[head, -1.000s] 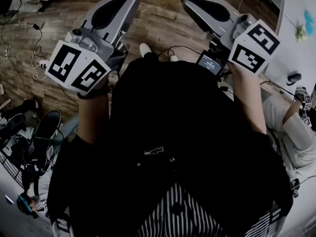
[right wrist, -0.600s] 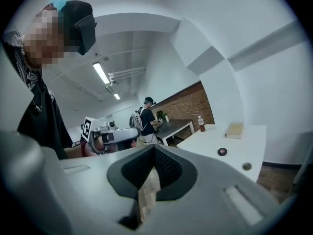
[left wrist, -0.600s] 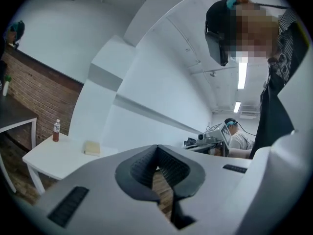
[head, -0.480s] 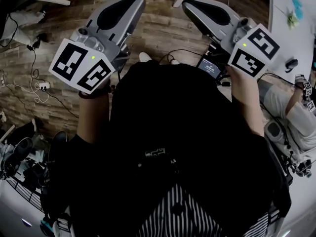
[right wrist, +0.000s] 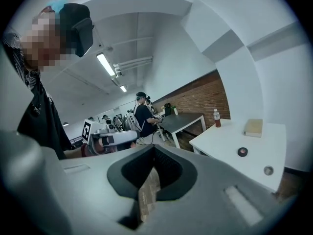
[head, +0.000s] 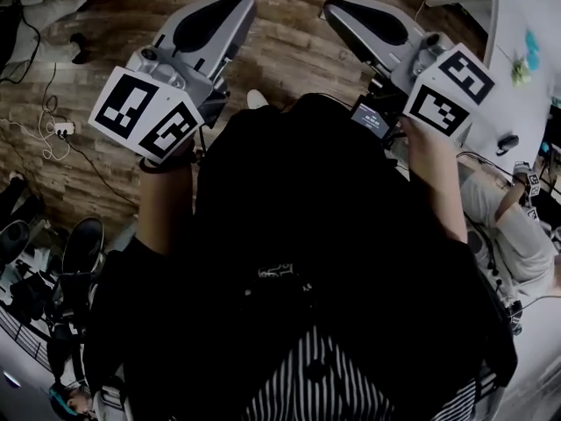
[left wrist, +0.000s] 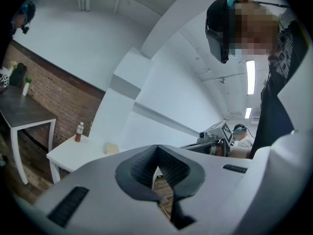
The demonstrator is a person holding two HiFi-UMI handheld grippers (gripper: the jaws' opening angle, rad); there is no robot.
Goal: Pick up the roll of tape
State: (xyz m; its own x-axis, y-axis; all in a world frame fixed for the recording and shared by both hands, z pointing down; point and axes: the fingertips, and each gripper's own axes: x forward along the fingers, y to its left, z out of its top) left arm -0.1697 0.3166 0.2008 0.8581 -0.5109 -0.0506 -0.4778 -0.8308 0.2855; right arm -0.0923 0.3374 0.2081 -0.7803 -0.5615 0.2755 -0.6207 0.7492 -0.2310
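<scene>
Your left gripper [left wrist: 157, 148] and right gripper [right wrist: 154, 148]: fingers closed, empty.
Black tape ring [right wrist: 242, 152] flat on smooth white surface [right wrist: 220, 137].

Bottle [right wrist: 216, 117], perhaps notepad [right wrist: 254, 127], on white table [right wrist: 220, 143]

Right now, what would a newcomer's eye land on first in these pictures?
First, at the top of the head view, the left gripper and right gripper, boldly marked in black and white, held above the person's dark top, jaws together on nothing. In the right gripper view, the white table at right carries the dark roll of tape, a bottle farther back.
</scene>
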